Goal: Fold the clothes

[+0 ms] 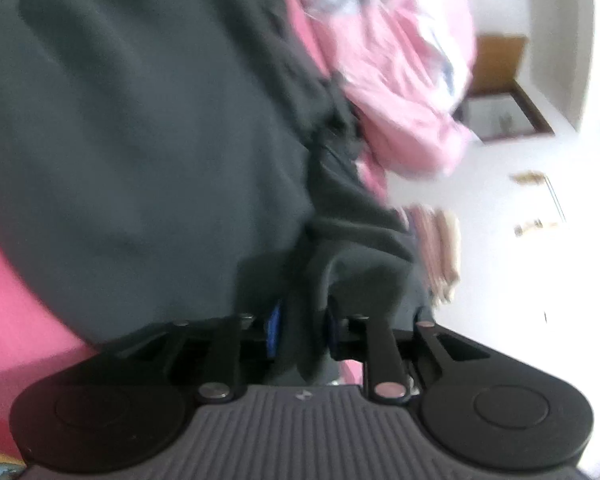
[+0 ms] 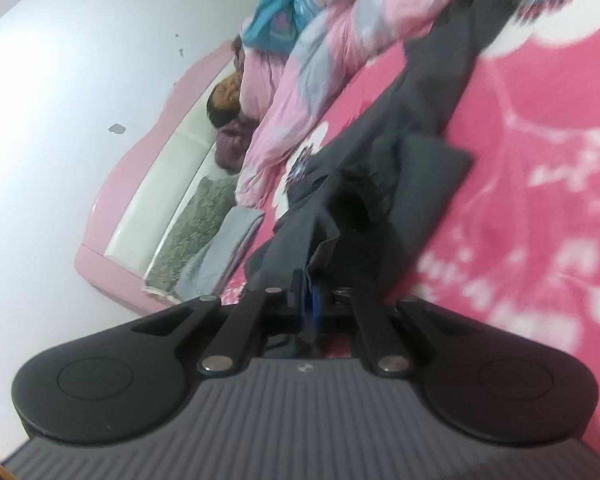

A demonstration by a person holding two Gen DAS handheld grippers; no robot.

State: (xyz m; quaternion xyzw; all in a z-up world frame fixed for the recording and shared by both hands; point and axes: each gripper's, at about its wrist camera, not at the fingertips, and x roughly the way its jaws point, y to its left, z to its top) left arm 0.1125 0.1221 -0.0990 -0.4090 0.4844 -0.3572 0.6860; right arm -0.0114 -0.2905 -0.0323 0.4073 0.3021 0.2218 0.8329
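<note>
A dark grey garment [image 1: 140, 140] fills most of the left wrist view and hangs in front of the camera. My left gripper [image 1: 302, 330] is shut on a fold of it between the blue pads. In the right wrist view the same garment [image 2: 400, 168] stretches across the pink flowered bed cover [image 2: 540, 140]. My right gripper [image 2: 310, 300] is shut on an edge of the garment, which bunches up just ahead of the pads. Both views are blurred.
A pink and white quilt [image 2: 340, 40] lies heaped beside the garment; it also shows in the left wrist view [image 1: 400, 60]. A pink headboard [image 2: 148, 152], pillows [image 2: 204, 208] and a folded grey cloth [image 2: 228, 240] stand by the white wall. A framed opening [image 1: 504, 92] shows in the wall.
</note>
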